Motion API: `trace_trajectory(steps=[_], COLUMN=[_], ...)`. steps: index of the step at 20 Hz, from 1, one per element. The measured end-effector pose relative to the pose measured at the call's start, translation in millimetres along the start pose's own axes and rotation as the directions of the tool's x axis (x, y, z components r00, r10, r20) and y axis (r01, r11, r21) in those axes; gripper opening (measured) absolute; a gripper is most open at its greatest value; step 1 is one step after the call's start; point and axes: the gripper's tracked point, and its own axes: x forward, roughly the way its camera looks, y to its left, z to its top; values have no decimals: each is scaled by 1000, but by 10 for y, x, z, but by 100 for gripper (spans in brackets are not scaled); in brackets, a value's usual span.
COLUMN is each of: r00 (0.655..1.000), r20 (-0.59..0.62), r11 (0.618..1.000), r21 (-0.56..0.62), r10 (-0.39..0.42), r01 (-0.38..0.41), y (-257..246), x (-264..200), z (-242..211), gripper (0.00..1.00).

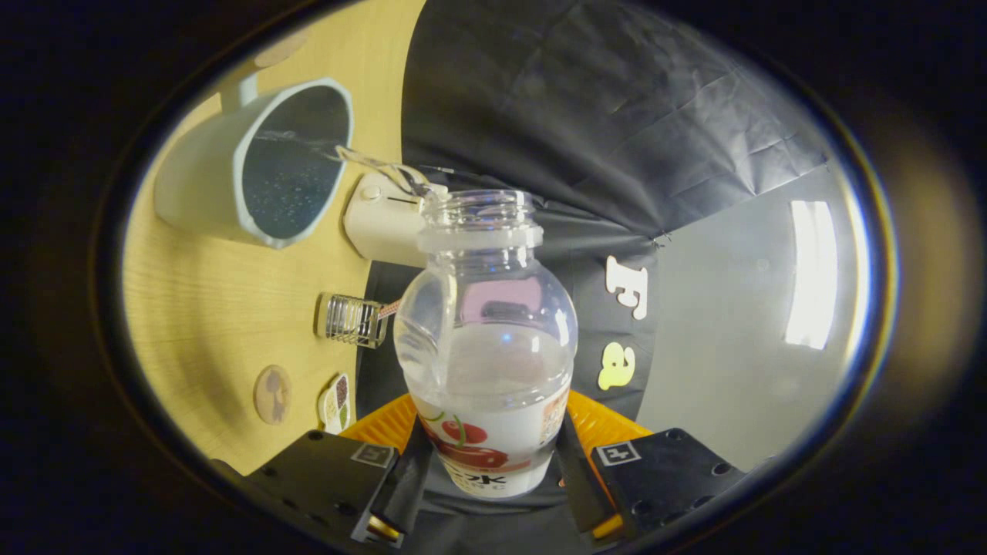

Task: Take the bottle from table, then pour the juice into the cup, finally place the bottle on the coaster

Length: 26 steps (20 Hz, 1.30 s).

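Gripper (488,482) clamped on one clear bottle (486,339), both fingers pressing its labelled lower body. Bottle uncapped, tipped toward the table (200,308), about half full of clear liquid. Thin stream (378,163) running from the bottle mouth into one pale cup (254,166), standing on the table beyond the fingers; dark inside, liquid level hard to judge.

Between cup and bottle neck, one white boxy thing (382,220), partly hidden by the bottle; nature unclear. Nearer the fingers, one small ribbed glass (351,320) with a thin stick (389,308) poking from it. Two flat pieces near the left finger: one round coaster (272,395), one patterned card (335,402) cut off by the finger. One more round disc (279,50) beyond the cup, mostly cut off. Orange ridged surface (601,420) behind the bottle base, largely hidden.
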Motion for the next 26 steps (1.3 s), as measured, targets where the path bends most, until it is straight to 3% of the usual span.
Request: trace_trajectory(steps=[26], r00=[995], r20=[52], r11=[994], r21=[-73], r10=[-81], r01=[85], y=[-275], x=[17], z=[147], gripper=[79])
